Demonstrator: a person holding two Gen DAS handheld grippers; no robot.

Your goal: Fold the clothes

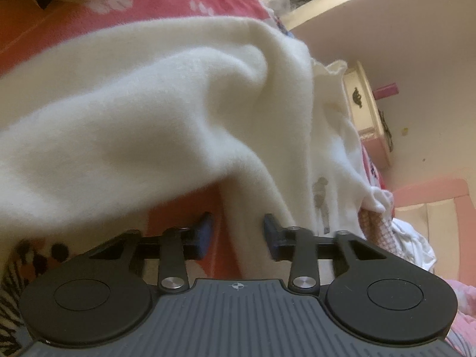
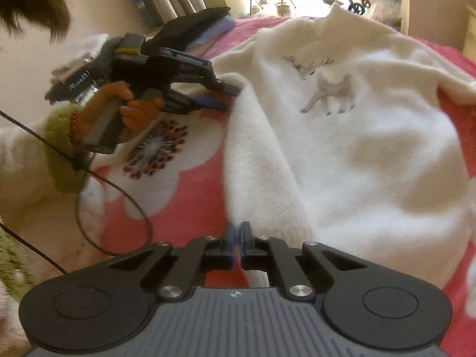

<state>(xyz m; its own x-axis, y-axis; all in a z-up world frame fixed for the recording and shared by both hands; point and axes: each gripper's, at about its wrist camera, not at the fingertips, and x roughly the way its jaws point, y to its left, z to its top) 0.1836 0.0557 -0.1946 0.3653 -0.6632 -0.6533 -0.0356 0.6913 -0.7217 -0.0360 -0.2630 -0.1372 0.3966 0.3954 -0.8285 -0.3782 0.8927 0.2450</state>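
**Pinching the sweater's near edge from two points**

Lying across the pink flowered blanket (image 2: pixel 190 196) on the bed, the white sweater (image 2: pixel 342 154) fills the centre and right of the right wrist view, its deer print (image 2: pixel 327 89) toward the upper middle and its long left edge running from the lower centre up to the upper middle of the frame. The right gripper (image 2: pixel 237 232) sits at the lower end of that edge, fingers clenched together; whether they catch fabric I cannot tell, since the cloth passes just right of the tips. The left gripper (image 2: pixel 221 98), held in a hand (image 2: pixel 119 113) with a green cuff (image 2: pixel 59 148), meets the same edge higher up, at the upper left. In the left wrist view its fingers (image 1: pixel 205 232) stand partly apart with a fold of sweater (image 1: pixel 250 208) hanging between them, apparently not pressed. A dark folded pile (image 2: pixel 196 23) lies beyond, at the upper left, well apart. Judging by this, both hands are equally placed to lift the edge over rightward.
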